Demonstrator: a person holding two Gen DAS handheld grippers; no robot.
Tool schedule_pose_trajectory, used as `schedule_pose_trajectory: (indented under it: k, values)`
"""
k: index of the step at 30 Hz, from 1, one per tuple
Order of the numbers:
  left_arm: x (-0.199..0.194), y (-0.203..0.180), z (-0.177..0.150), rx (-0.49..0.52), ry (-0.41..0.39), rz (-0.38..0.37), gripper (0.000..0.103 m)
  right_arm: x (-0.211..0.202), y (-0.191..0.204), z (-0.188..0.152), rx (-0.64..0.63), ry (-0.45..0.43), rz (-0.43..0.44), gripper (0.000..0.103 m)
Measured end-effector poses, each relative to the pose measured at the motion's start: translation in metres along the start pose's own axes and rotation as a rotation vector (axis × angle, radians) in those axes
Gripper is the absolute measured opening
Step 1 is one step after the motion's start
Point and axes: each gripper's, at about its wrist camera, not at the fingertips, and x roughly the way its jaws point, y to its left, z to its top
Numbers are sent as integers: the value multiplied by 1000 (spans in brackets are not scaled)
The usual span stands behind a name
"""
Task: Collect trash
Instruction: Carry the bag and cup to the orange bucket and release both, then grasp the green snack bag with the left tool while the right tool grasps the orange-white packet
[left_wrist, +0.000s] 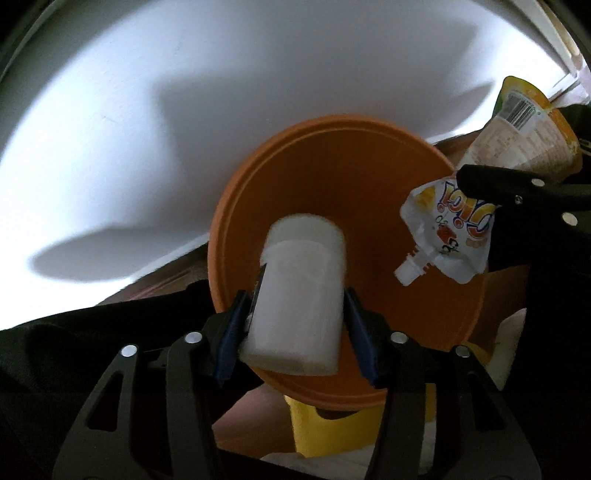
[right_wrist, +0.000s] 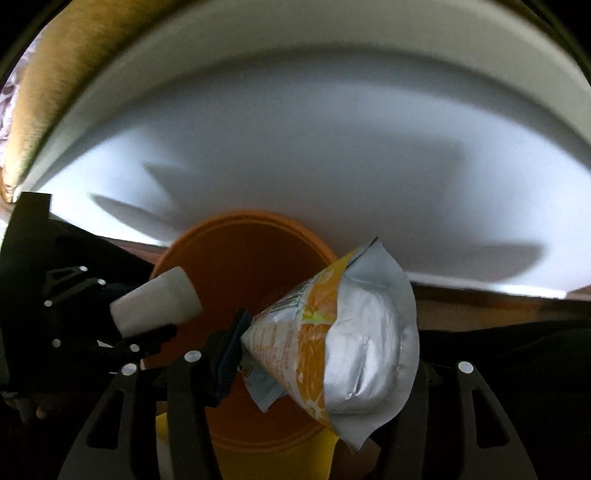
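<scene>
- While we look down from the left wrist, our left gripper (left_wrist: 295, 314) stands apart around a white cup (left_wrist: 301, 288); the left pad touches it, the right pad shows a gap
- At the right of that frame, our right gripper (right_wrist: 314, 354) is clamped on an orange-and-silver pouch (right_wrist: 343, 354) and a small spouted pouch (left_wrist: 448, 236)
- Both hang over an orange bin (left_wrist: 332, 177) at centre frame; behind it lies a white bench (left_wrist: 184, 110)
</scene>
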Motion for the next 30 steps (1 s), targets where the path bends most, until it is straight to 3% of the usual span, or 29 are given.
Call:
schedule_pose_trajectory:
  k: [1,2,7,18,24,28,30]
  values:
    - [0,-2,1,5,-2,10,68,3,-2,0,10,11,-1,54]
    - [-1,-3,1,10,-9,15,70,4,-3,0,18,16,2,55]
    - [-2,-4,2,14,-23,6,70,-1,-4,-5,42,-9,17,64]
    - [-15,-7,-15,11,-72,-19,70,-24,-9,-9,33,-60,9,64]
    - [-78,0,-19,22,-183,-67,70,-61,-10,-12,3,-119,41,66]
    - [-144,16,-21,6,-333,-97,72,-94,-12,-12,-12,-210,59,69]
    - [-178,23,-17,-8,-420,-76,80,-105,-11,-10,-8,-254,72,70]
